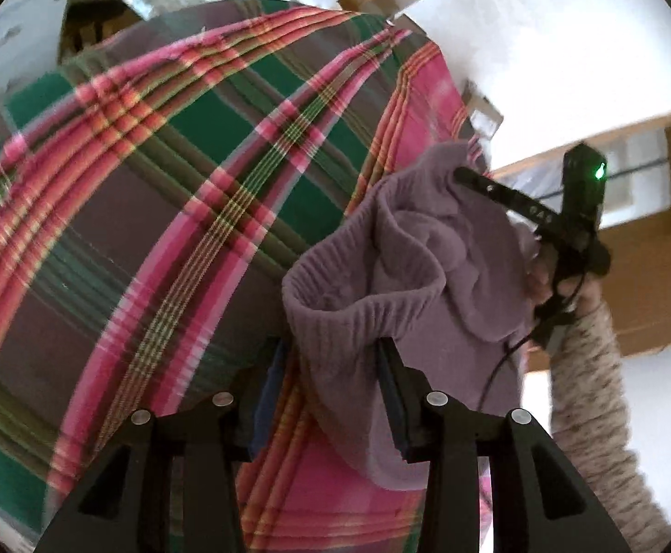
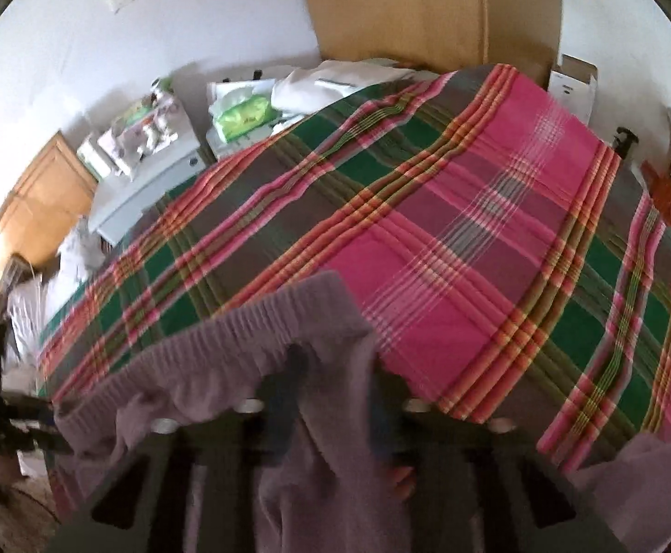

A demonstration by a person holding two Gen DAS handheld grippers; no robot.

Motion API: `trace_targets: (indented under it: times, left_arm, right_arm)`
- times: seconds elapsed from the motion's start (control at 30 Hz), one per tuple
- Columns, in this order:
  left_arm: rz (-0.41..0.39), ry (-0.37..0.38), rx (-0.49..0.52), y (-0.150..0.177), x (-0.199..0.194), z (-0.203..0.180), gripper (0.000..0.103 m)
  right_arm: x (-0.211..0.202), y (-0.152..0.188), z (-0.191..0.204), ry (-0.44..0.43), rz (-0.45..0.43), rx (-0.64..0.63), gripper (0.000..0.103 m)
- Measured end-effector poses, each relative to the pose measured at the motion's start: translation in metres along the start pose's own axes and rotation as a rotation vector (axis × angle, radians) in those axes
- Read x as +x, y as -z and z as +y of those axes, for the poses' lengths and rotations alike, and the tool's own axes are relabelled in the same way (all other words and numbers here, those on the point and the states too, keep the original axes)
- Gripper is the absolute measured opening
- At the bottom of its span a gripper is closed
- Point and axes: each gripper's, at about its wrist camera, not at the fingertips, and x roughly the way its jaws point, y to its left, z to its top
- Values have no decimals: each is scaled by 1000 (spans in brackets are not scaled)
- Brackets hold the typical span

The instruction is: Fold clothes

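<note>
You hold a purple knitted garment (image 1: 409, 272) in the air above the bed, which is covered by a plaid blanket (image 1: 151, 193) in pink, green and brown. In the left wrist view, your left gripper (image 1: 330, 368) sits at 6 o'clock and the ribbed hem of the garment hangs between its two fingers; the right finger (image 1: 393, 391) touches the cloth, but the left one stands apart from it, so I cannot tell if this claw really grips. At 3 o'clock of the same view your right gripper (image 1: 462, 170) pokes its tip into the top of the garment, and its body shows a small green light (image 1: 601, 170). Your sleeve (image 1: 593, 396), of a speckled beige knit, comes up from 4 o'clock to that gripper. In the right wrist view, the garment (image 2: 289, 414) drapes over the right gripper (image 2: 330, 396) at 6 o'clock and hides most of its fingers, so whether it is closed on the cloth is not clear. Behind the bed, at 11 o'clock, a green pack of tissues (image 2: 243, 115) lies near a white cabinet (image 2: 151, 184).
</note>
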Motion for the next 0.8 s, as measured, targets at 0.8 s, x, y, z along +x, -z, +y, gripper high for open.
trace_targets:
  times: [0.8]
  left_arm:
    - [-40,64,-66,14,-16,41,16]
  right_arm:
    - [39,-29,14,27,122,-46,35]
